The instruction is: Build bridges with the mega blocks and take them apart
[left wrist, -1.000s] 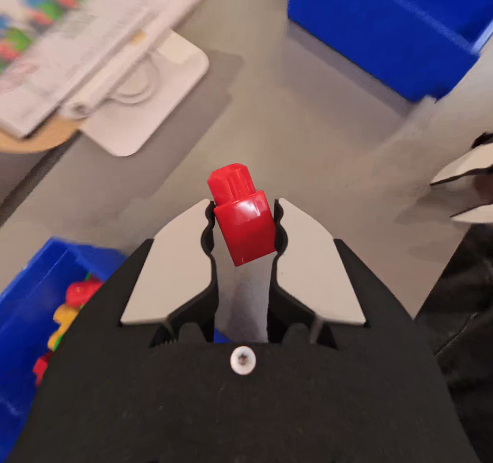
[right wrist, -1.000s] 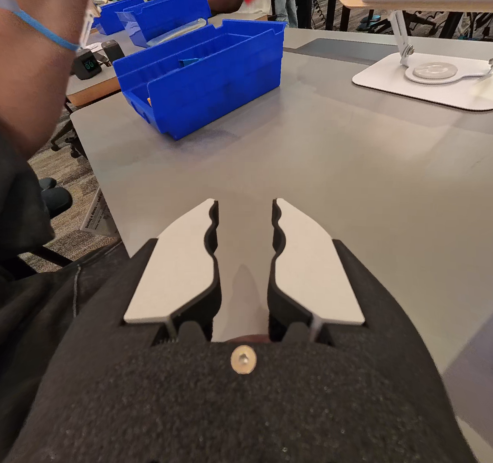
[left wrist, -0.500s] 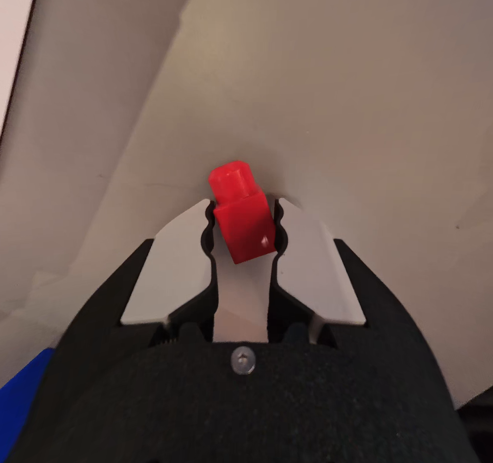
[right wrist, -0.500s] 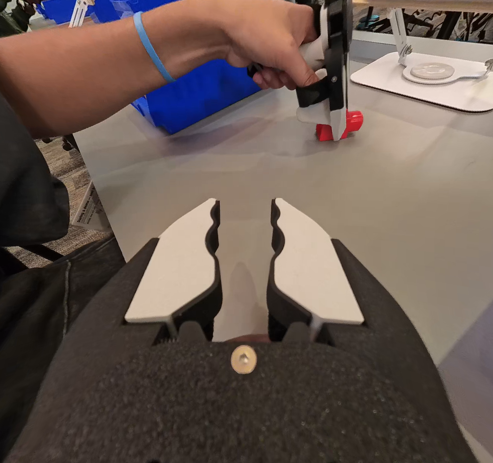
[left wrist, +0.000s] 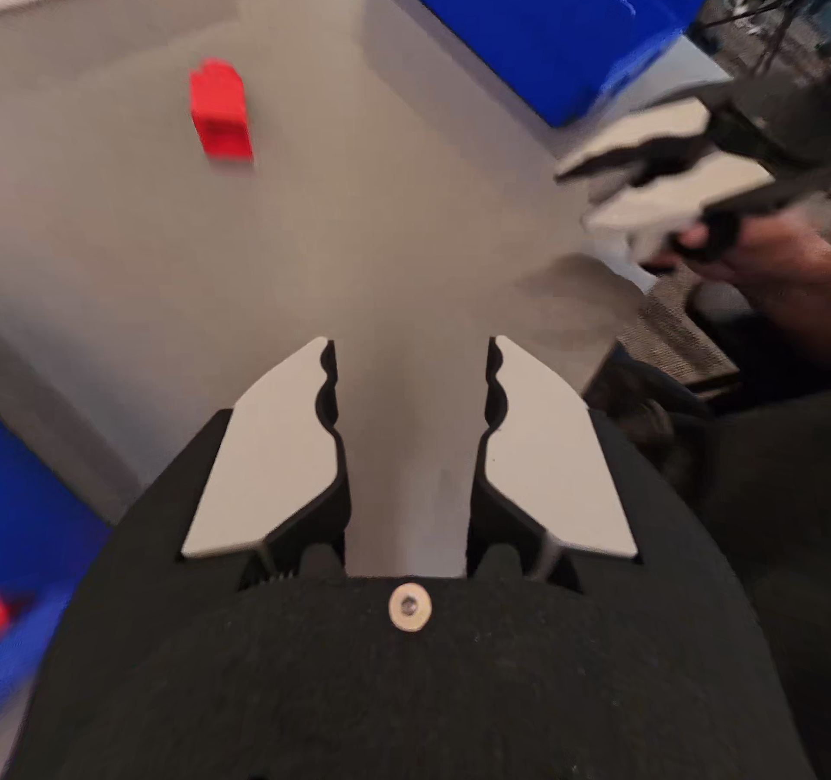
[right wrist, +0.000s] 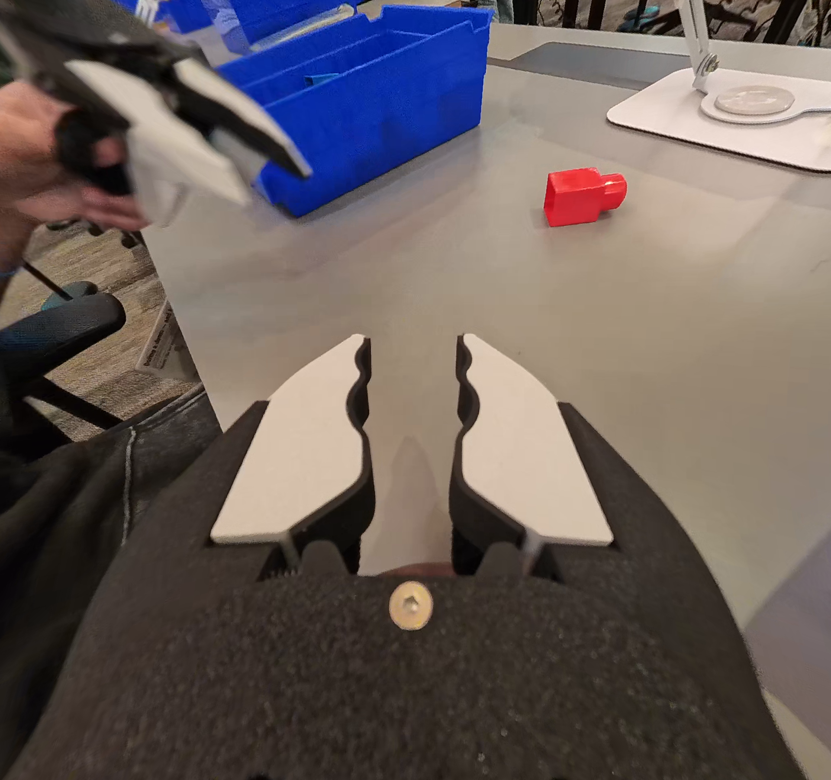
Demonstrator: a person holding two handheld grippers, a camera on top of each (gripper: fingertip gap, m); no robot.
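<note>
While a single red mega block (right wrist: 580,202) lies on its side on the grey table (right wrist: 494,309), apparently a first bridge piece, the left gripper (left wrist: 410,345) and right gripper (right wrist: 413,340) both hover parted and empty, well apart from it.

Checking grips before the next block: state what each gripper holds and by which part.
Nothing is held. The left gripper and right gripper are both open and empty. The red block lies on its side on the grey table, clear of both.
</note>
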